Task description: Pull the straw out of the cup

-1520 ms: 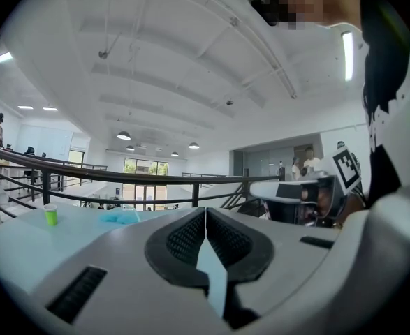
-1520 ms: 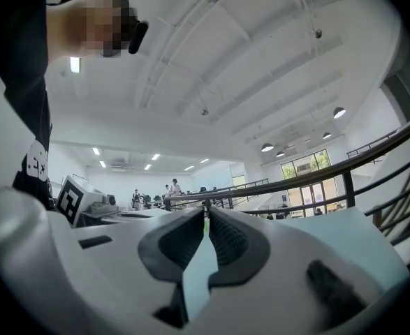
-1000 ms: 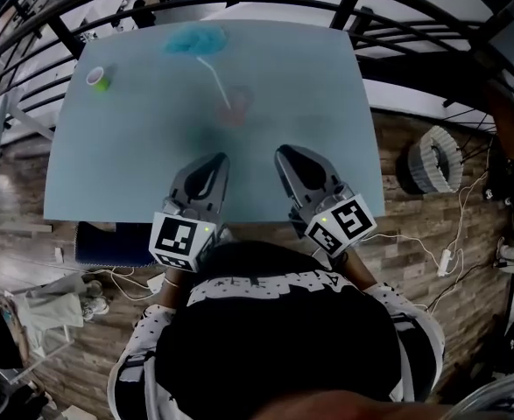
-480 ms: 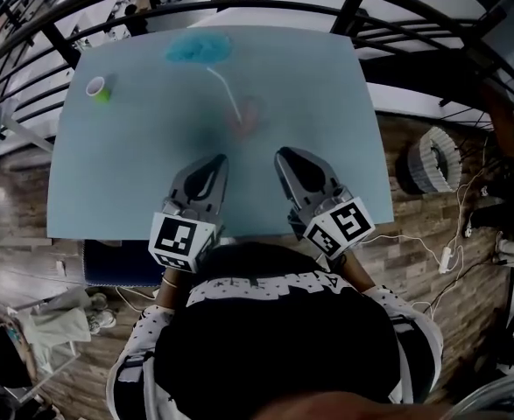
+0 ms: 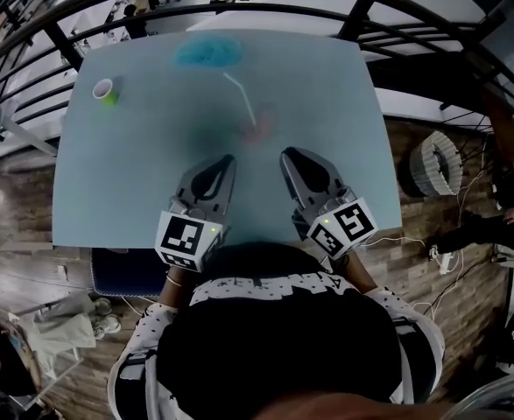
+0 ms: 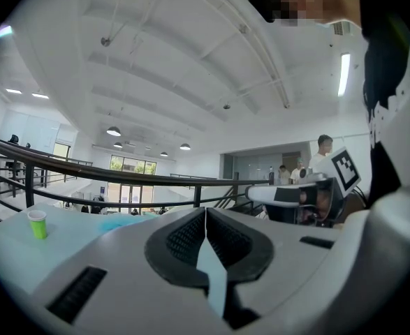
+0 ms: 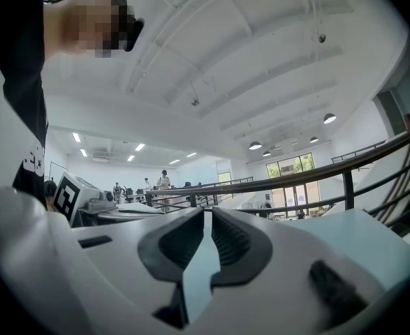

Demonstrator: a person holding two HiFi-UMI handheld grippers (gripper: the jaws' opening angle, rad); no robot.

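Counter [image 5: 125,182]: light blue top. It carries every item, and the near edge lies just ahead of the person.
Cup [image 5: 259,130]: pale and translucent, standing near the middle of the counter, slightly toward the far edge. It is blurred, so its contents cannot be made out.
Straw [image 5: 239,94]: white, with its lower end in the cup. It leans toward the far left corner, leaving the upper length free for a grip.
Left tongs [image 5: 227,161]: closed on nothing, hovering over the near edge, short of the cup.
Right tongs [image 5: 288,154]: all but closed, with only a thin slit between the jaws, and empty. They are beside the left tongs, on the cup's near side.
Step judged: approach not yet begun. One pair must open to take the straw, and the other would likely steady the cup.
Other items: a small green cup [image 5: 107,90] at the far left corner and a blue heap [image 5: 208,52] at the far edge, both well clear of the cup.
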